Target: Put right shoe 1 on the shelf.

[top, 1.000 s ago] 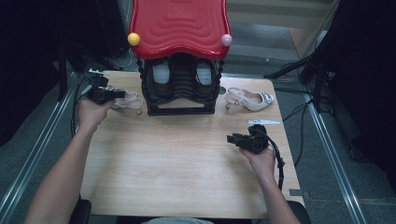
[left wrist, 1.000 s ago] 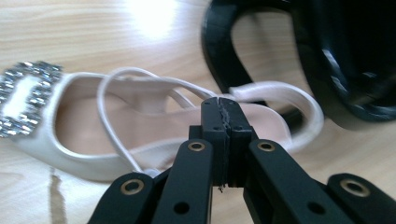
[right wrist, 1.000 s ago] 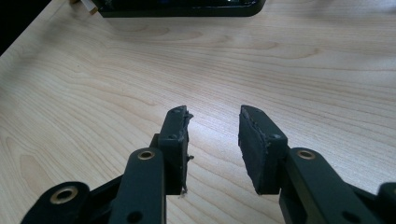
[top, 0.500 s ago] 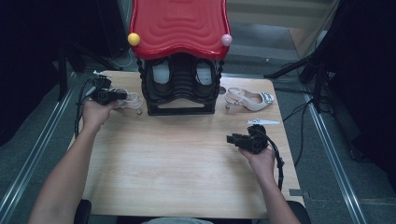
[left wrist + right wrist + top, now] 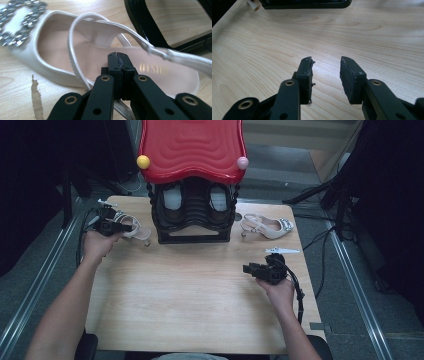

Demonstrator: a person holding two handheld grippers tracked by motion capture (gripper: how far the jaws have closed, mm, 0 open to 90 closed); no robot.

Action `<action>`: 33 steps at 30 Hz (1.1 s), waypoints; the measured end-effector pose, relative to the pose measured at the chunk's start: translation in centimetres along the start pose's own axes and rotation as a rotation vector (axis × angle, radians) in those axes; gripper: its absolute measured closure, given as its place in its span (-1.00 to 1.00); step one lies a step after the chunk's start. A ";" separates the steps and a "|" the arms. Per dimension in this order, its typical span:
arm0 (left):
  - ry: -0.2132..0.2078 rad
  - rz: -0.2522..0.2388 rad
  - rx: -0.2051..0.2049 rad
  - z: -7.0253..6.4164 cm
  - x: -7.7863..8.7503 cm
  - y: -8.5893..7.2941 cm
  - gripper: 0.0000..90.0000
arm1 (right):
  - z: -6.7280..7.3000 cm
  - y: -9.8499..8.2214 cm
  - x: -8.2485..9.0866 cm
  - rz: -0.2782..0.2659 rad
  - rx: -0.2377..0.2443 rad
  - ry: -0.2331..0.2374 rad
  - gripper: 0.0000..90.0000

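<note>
- Left gripper [image 5: 125,227], jaws closed, pinches the white sandal's [image 5: 75,50] thin strap [image 5: 77,72] at the table's [image 5: 200,290] left edge, beside the black shoe rack [image 5: 195,220].
- Right gripper [image 5: 325,75] hovers open, holding nothing, over bare wood.

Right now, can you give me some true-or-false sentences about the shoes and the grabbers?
1. The left gripper is closed, over the white shoe. True.
2. The right gripper squeezes a shoe. False: its jaws stand open over bare table.
3. The other white shoe lies right of the black rack. True.
4. The rack's top is blue. False: it is red.
</note>
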State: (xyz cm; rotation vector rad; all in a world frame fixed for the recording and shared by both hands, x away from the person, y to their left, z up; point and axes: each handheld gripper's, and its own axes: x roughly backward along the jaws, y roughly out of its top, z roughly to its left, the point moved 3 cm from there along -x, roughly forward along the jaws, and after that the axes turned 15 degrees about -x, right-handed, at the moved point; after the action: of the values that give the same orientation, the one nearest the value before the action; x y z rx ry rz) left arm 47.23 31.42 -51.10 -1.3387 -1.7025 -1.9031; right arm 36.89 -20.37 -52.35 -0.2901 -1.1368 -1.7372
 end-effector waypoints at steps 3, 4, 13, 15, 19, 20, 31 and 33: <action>0.000 0.011 0.006 0.3 0.3 -0.2 1.00 | 0.0 0.0 0.0 -0.003 -0.001 0.001 0.41; 0.004 0.011 0.007 0.4 0.4 -0.2 1.00 | 0.0 0.0 0.0 -0.003 -0.001 0.001 0.41; 0.033 0.036 0.009 1.8 1.3 -0.6 0.99 | 0.0 0.0 0.0 -0.003 -0.002 -0.004 0.40; 0.037 0.048 -0.001 1.9 1.5 -0.6 0.98 | 0.0 0.0 0.0 -0.003 -0.003 -0.002 0.40; 0.024 0.034 0.013 2.0 1.6 -0.5 0.86 | 0.0 0.0 -0.1 0.000 -0.006 -0.002 0.39; 0.018 0.032 0.014 1.9 1.6 -0.5 0.86 | 0.0 0.0 -0.1 0.000 -0.006 -0.002 0.39; -0.006 -0.024 0.005 0.3 3.8 0.5 0.37 | -0.1 0.0 -0.2 0.003 -0.007 -0.009 0.39; -0.018 -0.015 -0.013 0.1 4.0 0.5 0.19 | -0.1 -0.1 -0.2 0.003 -0.006 -0.009 0.39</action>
State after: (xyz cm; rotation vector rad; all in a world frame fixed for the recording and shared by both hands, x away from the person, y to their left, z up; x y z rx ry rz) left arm 45.51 32.88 -47.75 -1.3557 -1.7173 -1.9187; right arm 36.95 -20.31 -52.55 -0.3032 -1.1372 -1.7385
